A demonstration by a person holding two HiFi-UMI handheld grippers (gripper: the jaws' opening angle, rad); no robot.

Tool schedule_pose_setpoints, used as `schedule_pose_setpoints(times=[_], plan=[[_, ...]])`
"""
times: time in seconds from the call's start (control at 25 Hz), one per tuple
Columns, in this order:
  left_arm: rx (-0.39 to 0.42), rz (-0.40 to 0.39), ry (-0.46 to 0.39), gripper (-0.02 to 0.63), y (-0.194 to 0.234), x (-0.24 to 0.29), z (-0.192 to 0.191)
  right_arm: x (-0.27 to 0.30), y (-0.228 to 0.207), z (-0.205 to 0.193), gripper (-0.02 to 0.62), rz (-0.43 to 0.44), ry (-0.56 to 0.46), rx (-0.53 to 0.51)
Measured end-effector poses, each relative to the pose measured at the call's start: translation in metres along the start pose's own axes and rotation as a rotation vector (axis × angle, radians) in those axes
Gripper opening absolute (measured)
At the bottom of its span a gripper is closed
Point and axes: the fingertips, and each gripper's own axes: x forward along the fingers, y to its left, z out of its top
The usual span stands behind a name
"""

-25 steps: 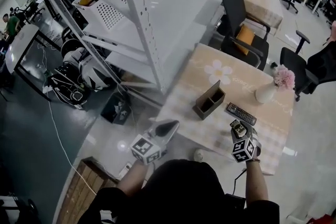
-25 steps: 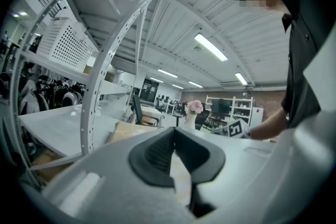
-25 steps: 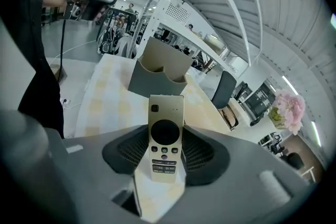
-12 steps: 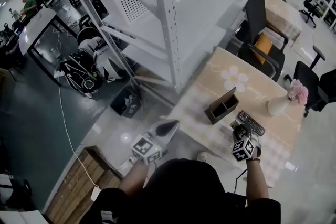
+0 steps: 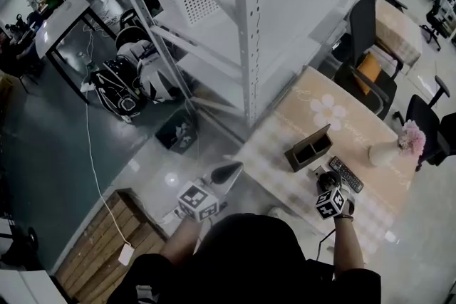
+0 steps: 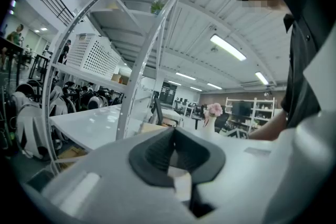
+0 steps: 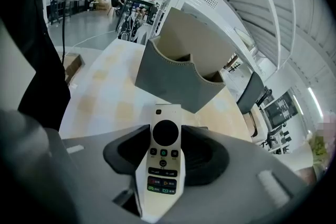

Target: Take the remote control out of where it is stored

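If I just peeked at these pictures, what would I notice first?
Probably the white remote, pinched between the jaws of the right gripper, just in front of the grey two-pocket holder on the beige table. Next comes the big white metal rack standing beside the table. There is also a white vase of pink flowers at the table's right edge, with a black remote lying between it and the holder.

My left tongs and right tongs are pale grey shells with dark ribbed pads. Behind each pair of jaws sits a cube of black-and-white square markers. Further back come a black top and a dark wristband behind the right cube.
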Motion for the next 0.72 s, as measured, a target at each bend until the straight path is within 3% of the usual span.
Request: schedule_pose_setpoints(times=[0.36, 0.44, 0.72], plan=[[-0.03, 0.021, 0.015, 0.0, 0.007, -0.007, -0.004, 0.013, 0.01, -0.007, 0.192, 0.055, 0.101, -0.027], [-0.032, 0.017, 0.014, 0.0, 0.007, -0.008, -0.005, 0.014, 0.014, -0.01, 0.255, 0.073, 0.123, -0.019], [-0.022, 0.012, 0.018, 0.0, 0.007, -0.015, -0.003, 0.005, 0.015, -0.003, 0.236, 0.042, 0.096, -0.017]])
